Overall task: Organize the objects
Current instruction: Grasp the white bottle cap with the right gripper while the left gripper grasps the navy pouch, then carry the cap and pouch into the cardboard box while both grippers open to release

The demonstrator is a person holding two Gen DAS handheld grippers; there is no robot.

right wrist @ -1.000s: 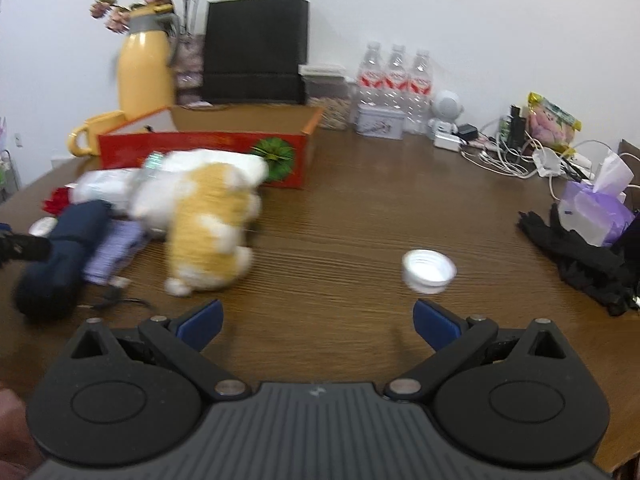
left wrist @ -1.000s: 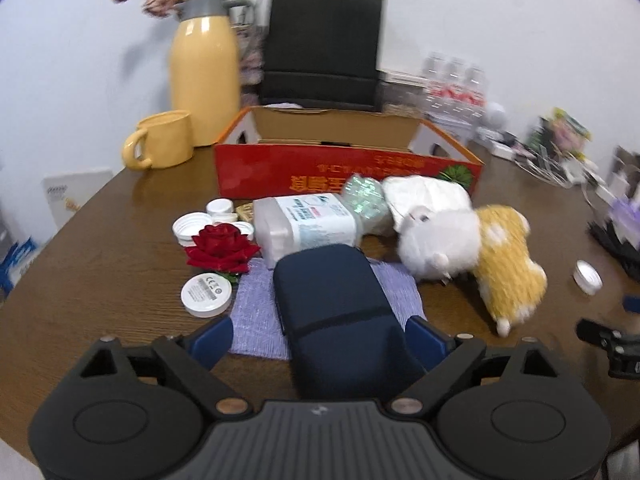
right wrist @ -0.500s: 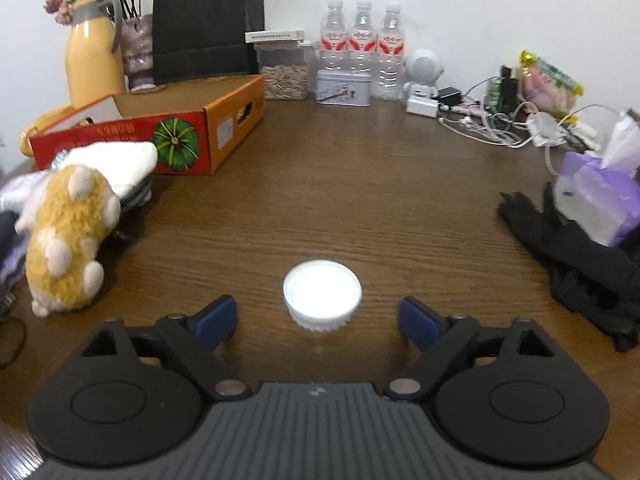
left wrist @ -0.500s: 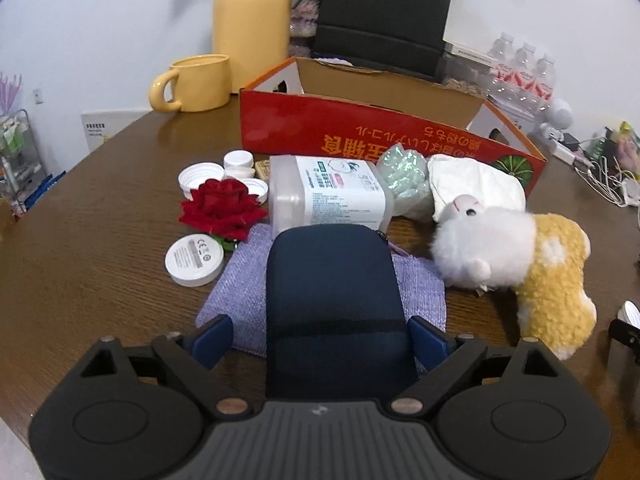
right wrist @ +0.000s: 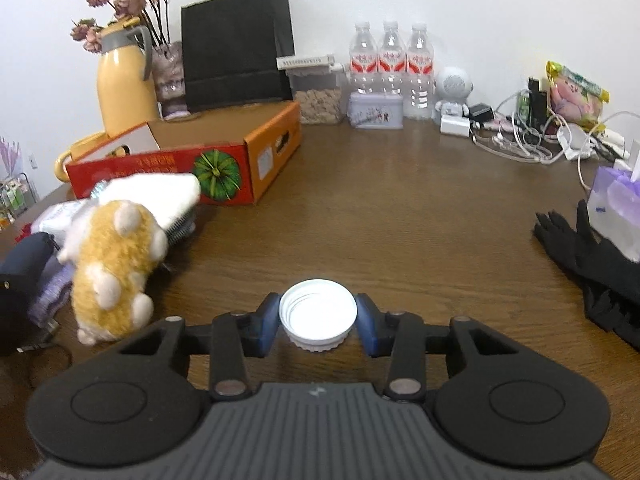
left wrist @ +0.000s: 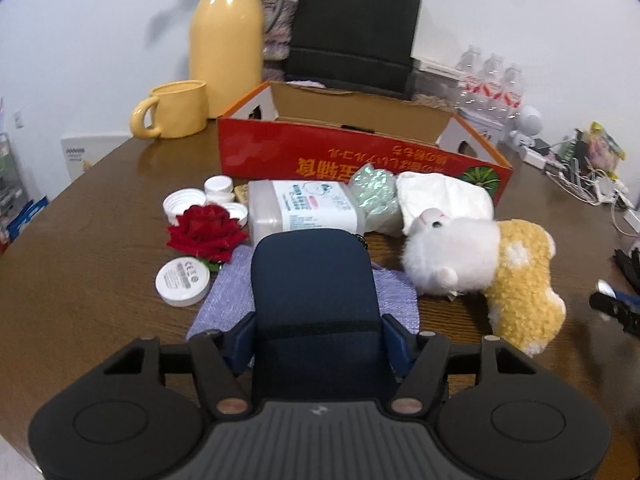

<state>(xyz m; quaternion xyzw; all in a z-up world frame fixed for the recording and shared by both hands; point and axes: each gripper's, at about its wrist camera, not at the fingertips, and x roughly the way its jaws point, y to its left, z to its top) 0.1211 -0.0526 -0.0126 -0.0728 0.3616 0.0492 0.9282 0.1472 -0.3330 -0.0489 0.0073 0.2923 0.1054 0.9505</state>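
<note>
My left gripper point(left wrist: 318, 332) is closing its jaws, and both blue pads press the sides of a navy zip case point(left wrist: 314, 280) that lies on a purple cloth point(left wrist: 224, 300). Beyond it lie a red rose point(left wrist: 206, 232), a white disc point(left wrist: 182, 282), loose white caps point(left wrist: 184, 204), a clear wipes tub point(left wrist: 304, 208) and a white-and-yellow plush point(left wrist: 480, 268). An open red cardboard box point(left wrist: 320, 156) stands behind them. My right gripper point(right wrist: 318, 322) is closing too, its pads touching both sides of an upturned white cap point(right wrist: 318, 308) on the table.
A yellow jug point(left wrist: 226, 52), a yellow mug point(left wrist: 176, 110) and a black paper bag point(left wrist: 352, 36) stand behind the box. Water bottles point(right wrist: 390, 68), tangled cables point(right wrist: 520, 144), a tissue pack point(right wrist: 616, 208) and black gloves point(right wrist: 600, 264) fill the back and right.
The left jaws have closed in onto the navy case. The right gripper has come up to the white cap, and its jaws have narrowed around it.
</note>
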